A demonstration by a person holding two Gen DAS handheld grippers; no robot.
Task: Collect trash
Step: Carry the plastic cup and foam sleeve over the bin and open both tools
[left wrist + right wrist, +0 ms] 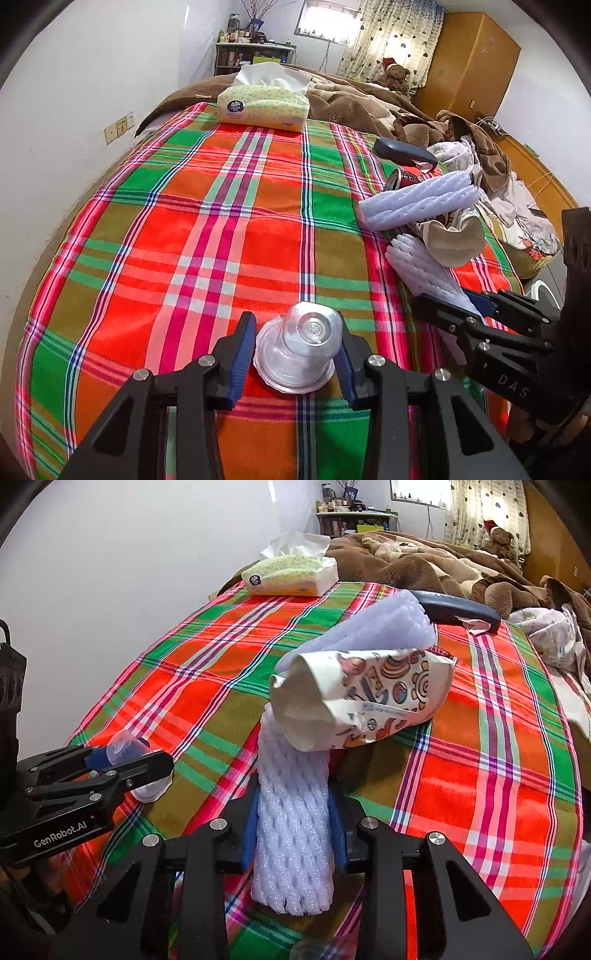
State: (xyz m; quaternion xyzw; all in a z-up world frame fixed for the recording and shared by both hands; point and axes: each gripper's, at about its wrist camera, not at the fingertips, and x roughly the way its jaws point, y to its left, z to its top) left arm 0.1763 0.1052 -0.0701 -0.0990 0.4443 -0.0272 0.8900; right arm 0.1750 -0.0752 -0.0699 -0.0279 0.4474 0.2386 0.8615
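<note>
Bedroom: white walls, a window with a patterned curtain (391,37), an orange-brown wardrobe (476,62) in the far corner and a cluttered shelf (255,51) against the far wall.
Bed (207,236): broad and covered by a fuzzy plaid blanket in red, green, olive and pink; its left half lies bare, with the wall close along that edge.
Brown blanket (354,99): plush and rumpled across the far end of the bed, with a teddy bear (397,75) behind it.
Clothes heap (517,199): pale, crumpled fabric along the right edge of the bed.
Tissue pack (264,105): soft yellow-patterned block at the far end of the plaid, a white tissue sticking up.
Paper bag (369,698): crumpled, cartoon-printed, mouth open toward the camera, lying over the far end of the foam net.
Second foam sleeve (369,627): pale lilac, ribbed, lying behind the bag.
Dark case (458,611): smooth, elongated, lying beyond the sleeve.
Red can (406,179): on its side, mostly hidden by the sleeve.
Foam net (291,834): white, knobbly mesh tube, long axis running away from the camera toward the bag.
Right hand-held gripper (293,827): blue pads pressed on both sides of the foam net.
Plastic cup (299,350): clear, thin-walled, tipped with its base pointing away up the bed.
Left hand-held gripper (297,350): pinching the plastic cup by its sides, at the near edge of the bed.
</note>
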